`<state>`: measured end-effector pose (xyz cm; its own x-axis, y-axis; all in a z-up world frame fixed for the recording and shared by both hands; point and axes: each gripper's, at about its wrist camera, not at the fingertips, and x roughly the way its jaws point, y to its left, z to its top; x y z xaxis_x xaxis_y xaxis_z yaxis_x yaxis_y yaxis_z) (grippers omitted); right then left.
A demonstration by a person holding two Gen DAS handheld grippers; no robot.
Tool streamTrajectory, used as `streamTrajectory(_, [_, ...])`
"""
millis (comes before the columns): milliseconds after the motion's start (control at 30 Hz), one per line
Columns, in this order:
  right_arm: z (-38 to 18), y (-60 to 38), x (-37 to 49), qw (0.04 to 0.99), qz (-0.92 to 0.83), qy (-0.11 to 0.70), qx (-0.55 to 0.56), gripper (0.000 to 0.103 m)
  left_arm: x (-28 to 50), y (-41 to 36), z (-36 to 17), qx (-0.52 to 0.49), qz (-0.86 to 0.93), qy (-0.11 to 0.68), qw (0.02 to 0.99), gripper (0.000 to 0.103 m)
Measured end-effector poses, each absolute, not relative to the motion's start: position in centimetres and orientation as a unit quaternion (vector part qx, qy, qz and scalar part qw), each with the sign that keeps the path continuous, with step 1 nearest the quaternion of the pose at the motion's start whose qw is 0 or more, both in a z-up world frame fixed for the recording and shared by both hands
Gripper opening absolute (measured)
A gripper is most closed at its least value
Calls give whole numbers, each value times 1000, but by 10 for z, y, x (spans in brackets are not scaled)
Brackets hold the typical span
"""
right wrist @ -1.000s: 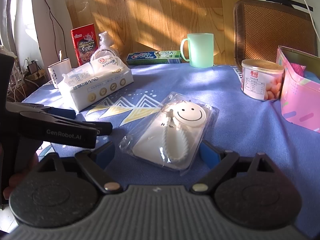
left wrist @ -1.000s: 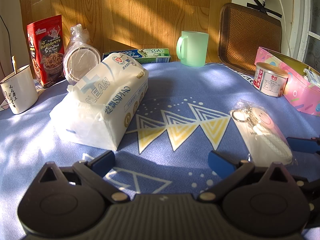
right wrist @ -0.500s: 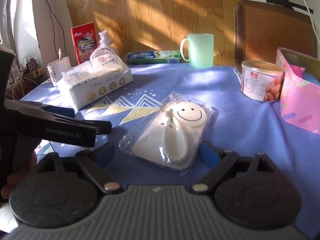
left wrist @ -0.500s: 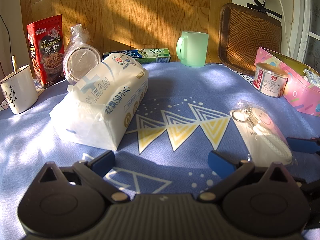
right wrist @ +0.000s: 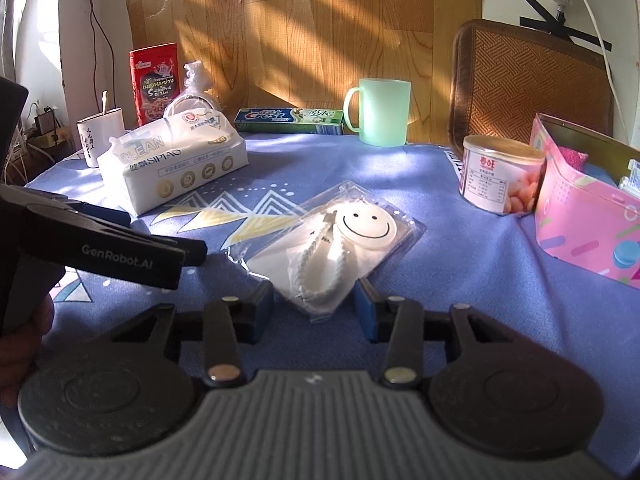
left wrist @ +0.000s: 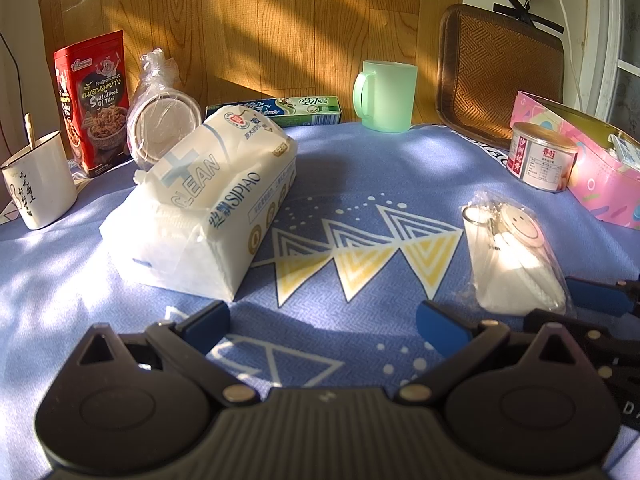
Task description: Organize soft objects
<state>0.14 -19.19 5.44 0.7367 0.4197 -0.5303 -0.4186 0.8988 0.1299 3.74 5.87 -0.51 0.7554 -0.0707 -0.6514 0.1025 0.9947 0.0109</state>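
A white tissue pack [left wrist: 208, 208] lies on the blue tablecloth [left wrist: 360, 176] at the left. A clear packet with a smiley keyring and white cord [right wrist: 332, 240] lies in the middle right. My right gripper [right wrist: 316, 308] is closing, its blue pads on either side of the packet's near corner, close to its edges but not visibly squeezing it. In the left wrist view one of its fingers [left wrist: 600, 304] shows beside the packet [left wrist: 512, 256]. My left gripper [left wrist: 320, 328] is open above bare cloth, in front of the tissue pack, holding nothing; its side [right wrist: 120, 252] shows in the right wrist view.
Along the back stand a red snack pouch [left wrist: 94, 100], bagged plastic lids [left wrist: 164, 120], a toothpaste box [left wrist: 276, 110] and a green mug [left wrist: 386, 96]. A white cup [left wrist: 38, 180] is far left. A tin can [left wrist: 542, 156] and a pink box [left wrist: 600, 172] are at the right.
My right gripper's jaws have narrowed from wide open to close around the packet's near corner. The left gripper and the objects have not moved.
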Motion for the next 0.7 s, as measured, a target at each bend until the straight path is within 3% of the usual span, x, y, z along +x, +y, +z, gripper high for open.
streamTrajectory(100, [54,-193,-1,933,223,282,2,34,38,59,-5,23,-47,347,937,103])
streamTrajectory(300, [54,-197,-9,934,223,278,0,33,37,58,-5,23,-47,347,937,103])
streamTrajectory(467, [61,-201,-17,934,235,267,-5,37,37,59,-5,20,-48,346,937,103])
streamTrajectory(567, [66,-195,-20,941,237,240,-36,48,36,60,-5,18,-48,345,937,103])
streamTrajectory(700, [61,-187,-12,933,244,260,-50,47,36,61,-4,15,-50,345,937,103])
